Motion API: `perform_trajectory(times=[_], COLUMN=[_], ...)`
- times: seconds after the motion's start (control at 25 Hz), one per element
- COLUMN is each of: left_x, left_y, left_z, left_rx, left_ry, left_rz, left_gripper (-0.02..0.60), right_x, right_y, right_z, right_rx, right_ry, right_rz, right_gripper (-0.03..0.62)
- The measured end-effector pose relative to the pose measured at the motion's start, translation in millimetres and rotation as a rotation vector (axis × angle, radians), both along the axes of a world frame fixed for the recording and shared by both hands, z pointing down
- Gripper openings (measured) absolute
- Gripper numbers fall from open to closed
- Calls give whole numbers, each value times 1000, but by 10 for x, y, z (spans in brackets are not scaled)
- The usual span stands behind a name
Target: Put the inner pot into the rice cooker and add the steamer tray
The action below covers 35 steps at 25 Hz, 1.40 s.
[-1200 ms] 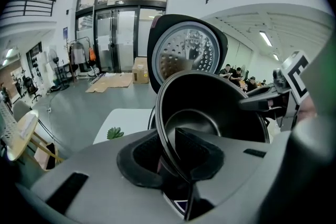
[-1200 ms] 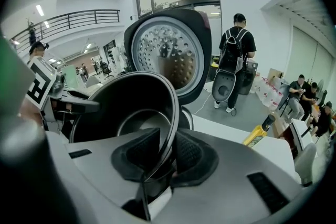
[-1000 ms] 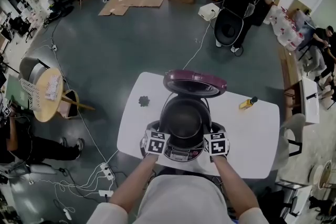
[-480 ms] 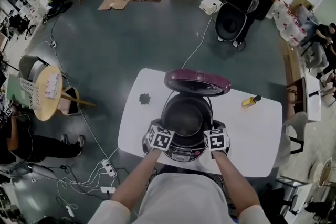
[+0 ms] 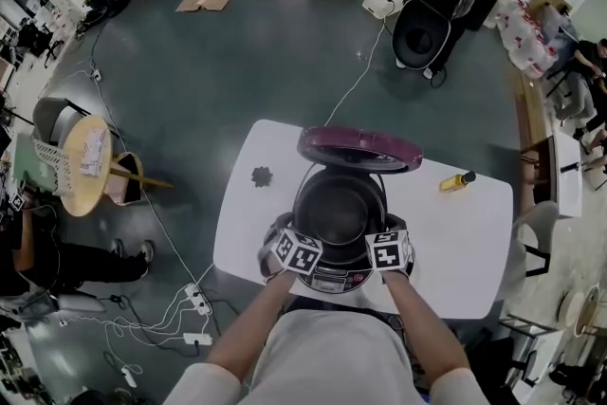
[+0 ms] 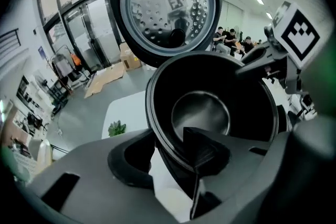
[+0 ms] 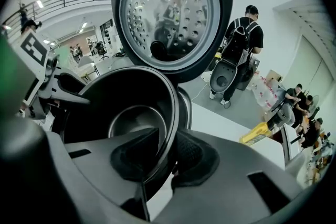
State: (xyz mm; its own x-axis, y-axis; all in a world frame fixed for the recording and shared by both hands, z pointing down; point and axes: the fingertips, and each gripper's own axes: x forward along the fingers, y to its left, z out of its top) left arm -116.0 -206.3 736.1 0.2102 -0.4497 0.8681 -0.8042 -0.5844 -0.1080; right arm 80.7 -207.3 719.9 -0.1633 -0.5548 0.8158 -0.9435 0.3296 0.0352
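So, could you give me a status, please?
Left tool opening, inner pot rim between jaws. Right tool clamped on rim. Seated in rice cooker, lid up; nothing blocking.

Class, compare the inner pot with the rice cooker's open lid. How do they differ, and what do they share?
The inner pot is black inside with a smooth shiny base; the lid is silvery and dimpled underneath. The inner pot opens upward within the cooker; the lid stands raised behind it. Both are round.
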Motion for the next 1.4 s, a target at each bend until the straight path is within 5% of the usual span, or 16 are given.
perform_trajectory(times=[0.08,0.52,0.64,1.4], left_x=[-52,-109,-117,72], left_y=[-33,-80,-82,69], left_z=[8,53,26,-500], left_rx=[33,23,29,119], left_ry=[-43,6,20,297], left_rz=[20,-4,-1,85], left_gripper=[189,225,244,236], right_x=[-9,-5,-18,-63], right_y=[-27,-61,-53,301], right_z=[21,50,29,-514], right_rx=[-5,25,36,162], right_ry=[11,118,122,97], right_rz=[-6,-40,-43,14], right_gripper=[102,140,195,195])
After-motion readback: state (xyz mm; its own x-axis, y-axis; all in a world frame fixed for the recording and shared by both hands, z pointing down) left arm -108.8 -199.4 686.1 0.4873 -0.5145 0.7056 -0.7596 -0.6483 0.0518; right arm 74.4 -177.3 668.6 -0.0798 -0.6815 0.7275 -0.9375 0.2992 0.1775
